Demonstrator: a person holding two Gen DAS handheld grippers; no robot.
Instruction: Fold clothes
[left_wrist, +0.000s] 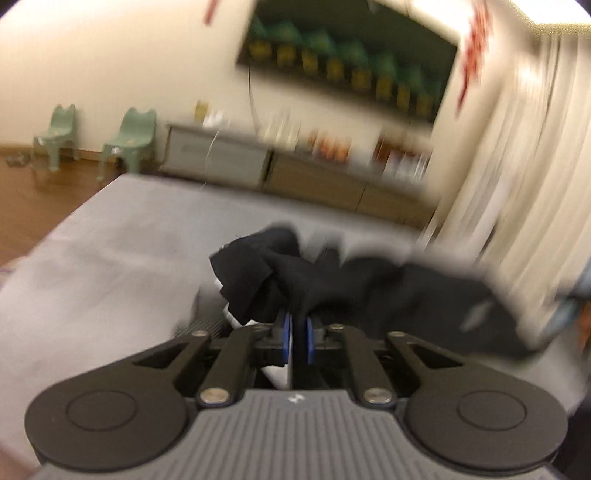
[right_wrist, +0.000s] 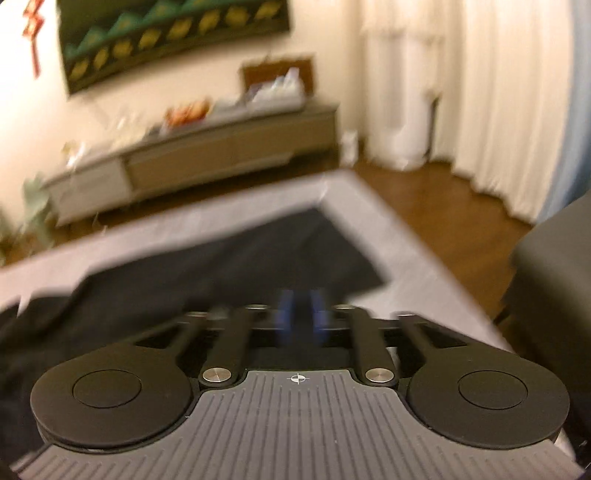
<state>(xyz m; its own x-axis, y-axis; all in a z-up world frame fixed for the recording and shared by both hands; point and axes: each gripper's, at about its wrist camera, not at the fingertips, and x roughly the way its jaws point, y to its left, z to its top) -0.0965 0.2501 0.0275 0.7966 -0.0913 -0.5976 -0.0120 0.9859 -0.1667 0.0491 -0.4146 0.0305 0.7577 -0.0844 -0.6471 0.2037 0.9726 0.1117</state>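
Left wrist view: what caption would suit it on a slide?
Left gripper pinches a bunched black garment above the grey bed.

Both views: warm, yellowish indoor light, fairly dim, no hard shadows or glare. Heavy motion blur beyond the jaws, esp. the wall hanging (left_wrist: 347, 70), cabinet (right_wrist: 207, 155) and curtains (left_wrist: 517, 155); blue pads (right_wrist: 286, 314) smeared in right view, sharper in left. Fisheye bends room lines, corners vignette dark.
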